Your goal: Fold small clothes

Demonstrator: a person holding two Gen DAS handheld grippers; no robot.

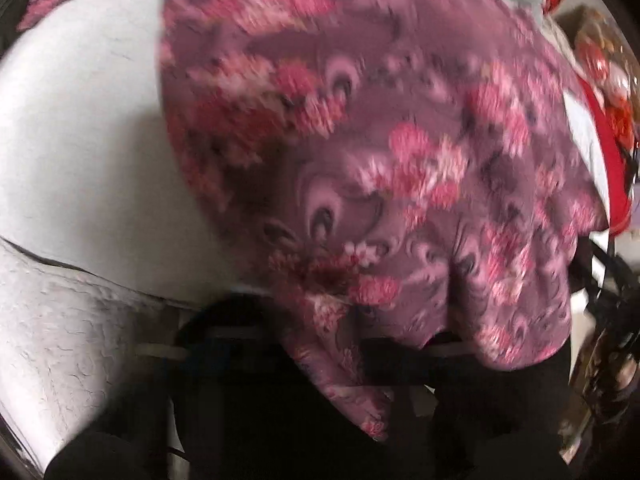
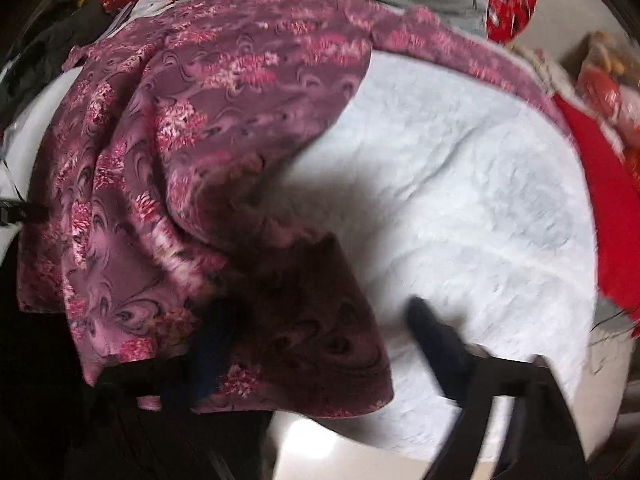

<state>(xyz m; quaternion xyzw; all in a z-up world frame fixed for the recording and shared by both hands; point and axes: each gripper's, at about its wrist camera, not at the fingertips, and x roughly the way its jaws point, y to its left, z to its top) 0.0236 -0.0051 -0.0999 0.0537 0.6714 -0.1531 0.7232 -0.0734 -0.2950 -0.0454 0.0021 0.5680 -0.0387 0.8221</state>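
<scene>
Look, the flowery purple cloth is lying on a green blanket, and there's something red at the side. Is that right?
Not quite. The blanket under the flowery purple cloth is white, not green; the right wrist view shows it plainly. The rest holds: there is something red at the side.

My garment [image 2: 168, 168] is mauve-purple, printed with pink and white blossom clusters and dark swirls. It lies over a white quilted cover [image 2: 460, 208], pale grey-blue in the folds. A plain red cloth [image 2: 600, 216] runs along the cover's right edge. My gripper fingers [image 2: 436, 340] are black, one with a blue tint
</scene>
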